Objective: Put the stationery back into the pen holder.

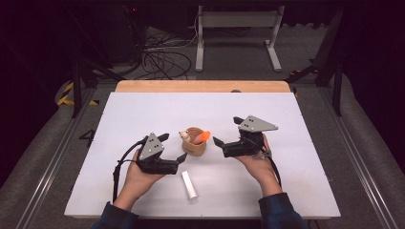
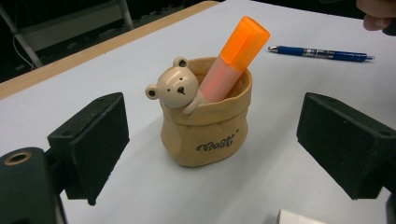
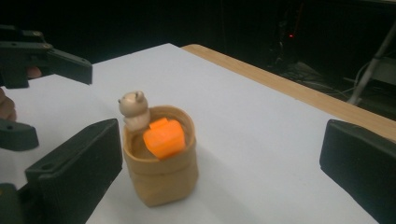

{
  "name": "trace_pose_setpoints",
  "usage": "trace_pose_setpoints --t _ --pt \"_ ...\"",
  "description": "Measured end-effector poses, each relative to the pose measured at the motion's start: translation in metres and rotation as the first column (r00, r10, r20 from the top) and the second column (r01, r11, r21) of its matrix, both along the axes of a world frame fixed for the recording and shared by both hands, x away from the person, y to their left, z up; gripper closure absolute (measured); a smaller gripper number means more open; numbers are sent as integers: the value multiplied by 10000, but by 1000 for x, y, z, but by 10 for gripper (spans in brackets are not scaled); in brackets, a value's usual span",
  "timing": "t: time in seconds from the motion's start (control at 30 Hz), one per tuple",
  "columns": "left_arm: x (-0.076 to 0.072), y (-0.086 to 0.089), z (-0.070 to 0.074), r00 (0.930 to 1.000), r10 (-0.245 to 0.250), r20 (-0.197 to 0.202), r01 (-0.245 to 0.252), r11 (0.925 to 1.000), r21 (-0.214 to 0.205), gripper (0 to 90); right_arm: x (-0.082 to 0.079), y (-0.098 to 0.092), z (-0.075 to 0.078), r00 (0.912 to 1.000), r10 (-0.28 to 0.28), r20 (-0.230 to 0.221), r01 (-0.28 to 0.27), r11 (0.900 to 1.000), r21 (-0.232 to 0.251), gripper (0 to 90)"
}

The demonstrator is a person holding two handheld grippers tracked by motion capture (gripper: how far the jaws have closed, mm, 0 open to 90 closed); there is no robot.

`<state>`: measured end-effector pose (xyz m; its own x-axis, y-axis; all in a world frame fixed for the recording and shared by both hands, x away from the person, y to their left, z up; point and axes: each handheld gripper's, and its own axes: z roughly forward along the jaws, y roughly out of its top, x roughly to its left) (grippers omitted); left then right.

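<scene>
Two forearms in dark sleeves are seen entering from the near edge in the high view. The left gripper (image 1: 175, 147) is held in the left hand (image 1: 138, 179), its jaws spread wide with nothing between the pads, pointed to the right. The right gripper (image 1: 228, 131) is held in the right hand (image 1: 258, 162), pointed left, its jaws likewise wide apart and gripping nothing.

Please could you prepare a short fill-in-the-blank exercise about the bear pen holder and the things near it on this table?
1. The highlighter standing in the bear pen holder has a cap of ______ colour.
2. The left gripper and the right gripper both have their jaws ______.
3. The pen lying on the white table beyond the holder is ______ in colour.

Missing words: orange; open; blue
</scene>
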<state>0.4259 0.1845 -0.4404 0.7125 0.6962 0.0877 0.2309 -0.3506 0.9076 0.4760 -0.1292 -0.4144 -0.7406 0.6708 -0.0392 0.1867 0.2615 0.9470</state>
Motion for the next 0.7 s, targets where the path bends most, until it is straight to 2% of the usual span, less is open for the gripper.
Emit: trace_pose_setpoints --t 0.17,0.5,0.7 --pt "0 2 1 10000 31 -63 -31 10000 -19 85 -4 -21 -3 9992 -394 -95 396 9990 203 0" --pt "1 2 1 9998 -91 -162 92 9999 72 60 -3 -55 -4 9950 -937 -344 938 9956 -2 0" --pt "0 3 3 9997 -196 -160 196 9998 -29 46 -2 -73 -6 9863 -1469 -743 1462 9891 -149 10"
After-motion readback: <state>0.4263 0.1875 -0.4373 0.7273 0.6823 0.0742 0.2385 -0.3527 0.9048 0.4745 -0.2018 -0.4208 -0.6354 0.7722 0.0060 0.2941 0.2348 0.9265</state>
